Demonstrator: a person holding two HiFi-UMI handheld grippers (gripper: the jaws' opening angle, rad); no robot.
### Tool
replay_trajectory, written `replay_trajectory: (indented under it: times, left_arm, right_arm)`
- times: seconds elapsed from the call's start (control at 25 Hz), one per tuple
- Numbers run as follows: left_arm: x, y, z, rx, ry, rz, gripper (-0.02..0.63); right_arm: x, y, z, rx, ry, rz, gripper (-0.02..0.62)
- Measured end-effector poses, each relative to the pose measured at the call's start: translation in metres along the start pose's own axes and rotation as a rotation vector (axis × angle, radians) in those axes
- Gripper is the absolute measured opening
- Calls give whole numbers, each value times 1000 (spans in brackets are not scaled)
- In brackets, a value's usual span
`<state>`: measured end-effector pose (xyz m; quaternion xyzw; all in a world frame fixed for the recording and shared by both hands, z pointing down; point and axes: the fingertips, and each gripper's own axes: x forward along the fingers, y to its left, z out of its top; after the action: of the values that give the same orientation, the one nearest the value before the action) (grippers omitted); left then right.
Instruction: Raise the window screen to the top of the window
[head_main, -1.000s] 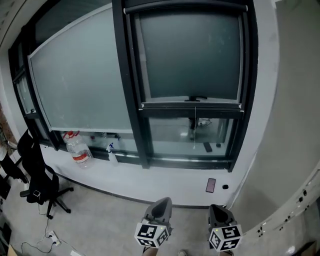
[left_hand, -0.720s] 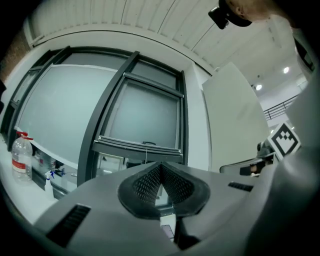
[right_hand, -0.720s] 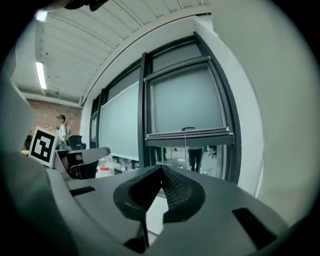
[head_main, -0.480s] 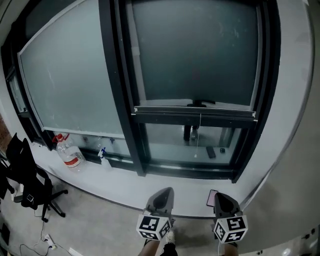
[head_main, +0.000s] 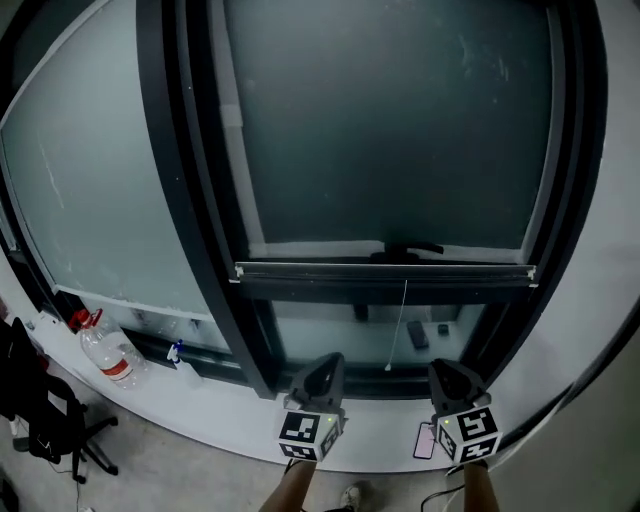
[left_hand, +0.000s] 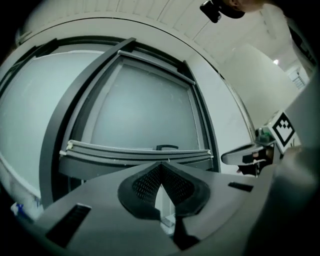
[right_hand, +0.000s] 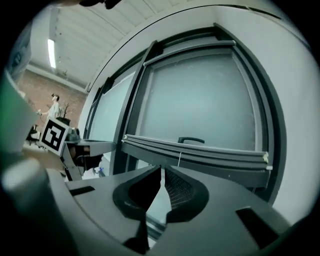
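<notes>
The grey window screen (head_main: 390, 130) fills the upper part of the dark-framed window. Its bottom bar (head_main: 385, 272) sits part-way down, with a small black handle (head_main: 408, 248) on it and a thin pull cord (head_main: 402, 320) hanging below. My left gripper (head_main: 325, 362) and right gripper (head_main: 447, 368) are side by side under the bar, apart from it, both shut and empty. The left gripper view shows the bar (left_hand: 135, 154) and handle (left_hand: 167, 147) beyond the closed tips (left_hand: 161, 163). The right gripper view shows the bar (right_hand: 200, 155) and handle (right_hand: 191, 140) likewise.
A white sill (head_main: 230, 415) runs below the window. On it lie a phone (head_main: 425, 440), a large water bottle (head_main: 105, 355) and a small spray bottle (head_main: 182, 362). A black office chair (head_main: 40, 415) stands at the lower left. A wider fixed pane (head_main: 90, 180) is to the left.
The window has come much closer and fills the view. Both grippers have risen nearer the screen's bottom bar. The screen bar itself has not moved in its frame.
</notes>
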<state>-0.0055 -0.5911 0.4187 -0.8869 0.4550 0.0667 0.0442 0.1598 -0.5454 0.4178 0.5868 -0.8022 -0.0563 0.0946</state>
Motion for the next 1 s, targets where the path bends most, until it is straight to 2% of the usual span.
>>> replay_trajectory:
  times: [0.12, 0.2, 0.28, 0.4, 0.52, 0.68, 0.84, 0.92, 1.0]
  left_arm:
    - [56, 24, 8, 242, 56, -71, 2]
    - [89, 37, 10, 434, 128, -122, 5]
    - [116, 47, 6, 611, 217, -173, 35]
    - [148, 60, 0, 863, 355, -222, 38]
    - [169, 67, -6, 1056, 473, -247, 38]
    - [179, 72, -15, 1149, 584, -275, 38]
    - [180, 87, -31, 1161, 690, -316, 38]
    - [179, 89, -35, 1161, 714, -332, 52]
    - [179, 88, -35, 1194, 711, -332, 63]
  right_arm:
    - [49, -36, 17, -152, 38, 3, 14]
    - [74, -65, 27, -271, 90, 14, 64]
    - [97, -92, 29, -453, 183, 32, 95]
    - [125, -121, 20, -784, 340, 66, 94]
    - [143, -134, 8, -994, 463, 137, 94]
    - [158, -139, 0, -1096, 542, 199, 92]
    - [168, -136, -2, -1104, 548, 230, 64]
    - [169, -135, -8, -1110, 560, 251, 64]
    - [168, -134, -10, -1101, 564, 266, 58]
